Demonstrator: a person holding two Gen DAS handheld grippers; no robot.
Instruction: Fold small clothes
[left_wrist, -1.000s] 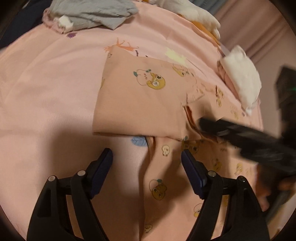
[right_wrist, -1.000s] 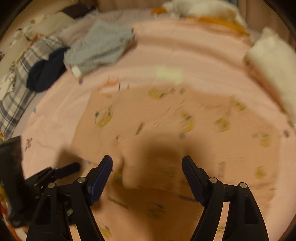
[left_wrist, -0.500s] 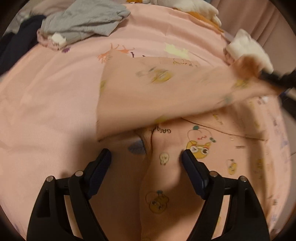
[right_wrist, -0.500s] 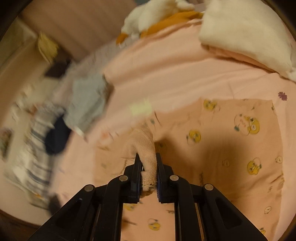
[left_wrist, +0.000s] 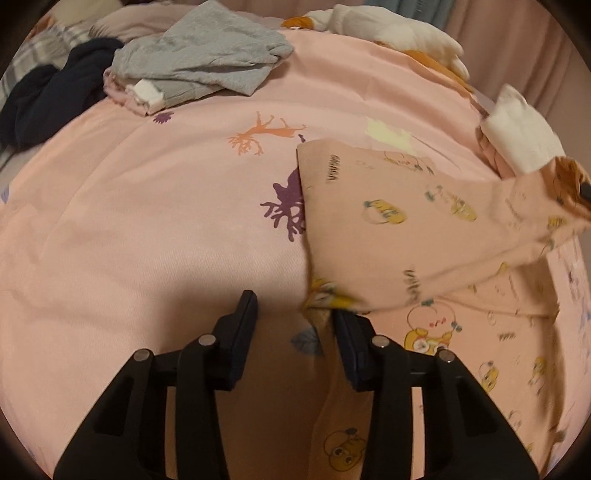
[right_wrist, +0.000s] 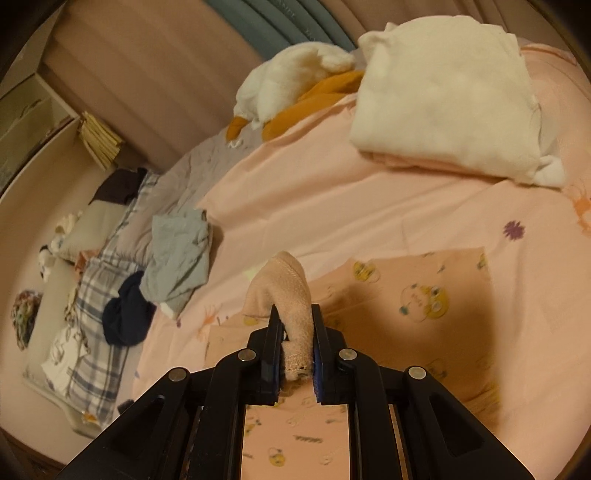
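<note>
A small peach garment with yellow cartoon prints (left_wrist: 388, 229) lies on the pink bedspread (left_wrist: 147, 221), partly lifted toward the right. My right gripper (right_wrist: 295, 325) is shut on a bunched hem of this garment (right_wrist: 295, 291) and holds it above the flat part (right_wrist: 424, 295). Its tip shows at the right edge of the left wrist view (left_wrist: 583, 190). My left gripper (left_wrist: 295, 314) is open and empty, low over the bed at the garment's near left edge; its right finger touches or overlaps the cloth.
A grey garment (left_wrist: 199, 70) and a dark navy one (left_wrist: 44, 99) lie crumpled at the far left. A folded white stack (right_wrist: 450, 96) sits at the far right. A white and orange plush toy (right_wrist: 295, 85) lies by the wall. Plaid bedding (right_wrist: 96, 332) lies left.
My right gripper closed on the garment's edge and lifted it up and to the right, unfolding the flap. My left gripper narrowed slightly and moved up to the garment's left edge.
</note>
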